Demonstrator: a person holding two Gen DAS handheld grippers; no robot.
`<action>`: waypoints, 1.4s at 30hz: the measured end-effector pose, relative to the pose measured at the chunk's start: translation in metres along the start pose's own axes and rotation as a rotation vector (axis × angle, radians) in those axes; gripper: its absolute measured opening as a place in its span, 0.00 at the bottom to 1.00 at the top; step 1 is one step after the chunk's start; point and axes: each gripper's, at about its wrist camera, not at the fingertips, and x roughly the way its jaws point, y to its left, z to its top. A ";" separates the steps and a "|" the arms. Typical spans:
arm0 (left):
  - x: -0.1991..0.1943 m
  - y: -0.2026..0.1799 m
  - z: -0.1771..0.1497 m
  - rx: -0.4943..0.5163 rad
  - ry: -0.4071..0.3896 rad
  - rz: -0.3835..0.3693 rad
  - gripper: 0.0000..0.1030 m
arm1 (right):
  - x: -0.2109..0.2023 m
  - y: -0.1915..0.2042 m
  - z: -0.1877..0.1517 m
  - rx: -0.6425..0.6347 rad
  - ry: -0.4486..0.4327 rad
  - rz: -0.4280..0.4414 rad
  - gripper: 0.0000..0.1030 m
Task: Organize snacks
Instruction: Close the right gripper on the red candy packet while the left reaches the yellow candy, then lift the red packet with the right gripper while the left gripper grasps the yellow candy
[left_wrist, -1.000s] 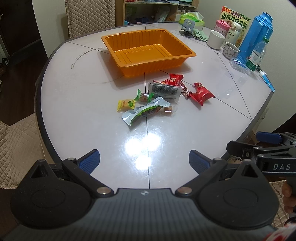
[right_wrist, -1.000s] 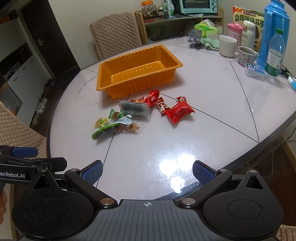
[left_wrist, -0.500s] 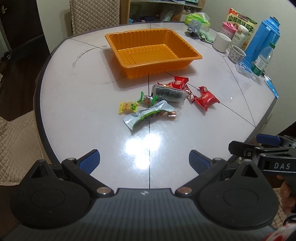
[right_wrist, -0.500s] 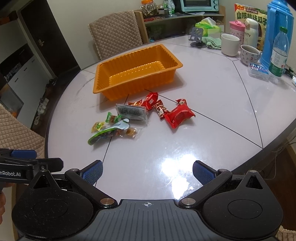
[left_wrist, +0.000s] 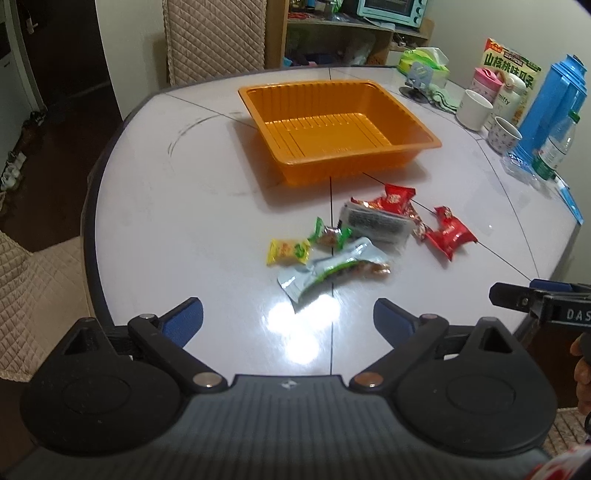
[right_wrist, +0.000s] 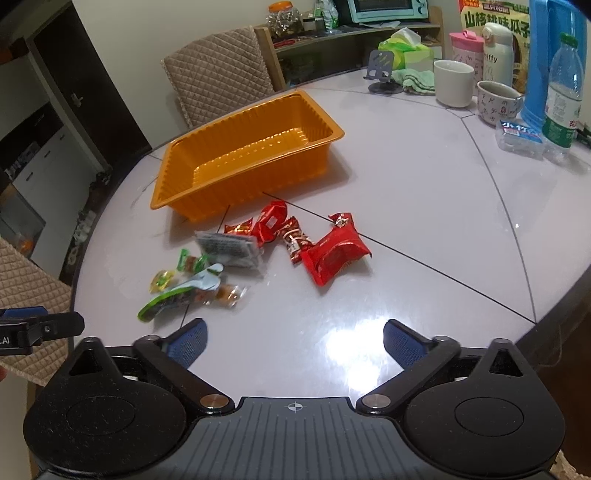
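left wrist view is showing the left gripper (left_wrist: 288, 321) hanging released over the near edge of the tabletop (left_wrist: 166, 206), jaws spread wide with nothing between them. the silver-green snack packet (left_wrist: 328, 271) is lying just ahead of it and slightly right, its long axis running diagonally from near-left to far-right, so the jaws would likely need turning to close across its narrow width. the right gripper (right_wrist: 293, 341), also released and empty, is facing the red packet (right_wrist: 334, 254) more directly, and the left one looks nearer the silver-green one. all snacks are sitting on the tabletop in front of the empty orange tray (left_wrist: 373, 162). the right wrist view is revealing the packet's green face and the tray's near wall.
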 end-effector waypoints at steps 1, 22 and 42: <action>0.003 0.000 0.001 0.002 -0.005 0.003 0.94 | 0.004 -0.003 0.002 0.004 0.006 0.003 0.89; 0.054 0.008 0.024 -0.068 0.018 0.067 0.90 | 0.078 -0.058 0.041 0.115 -0.051 0.030 0.70; 0.080 0.009 0.033 -0.095 0.057 0.059 0.85 | 0.090 -0.064 0.049 0.081 -0.027 0.078 0.28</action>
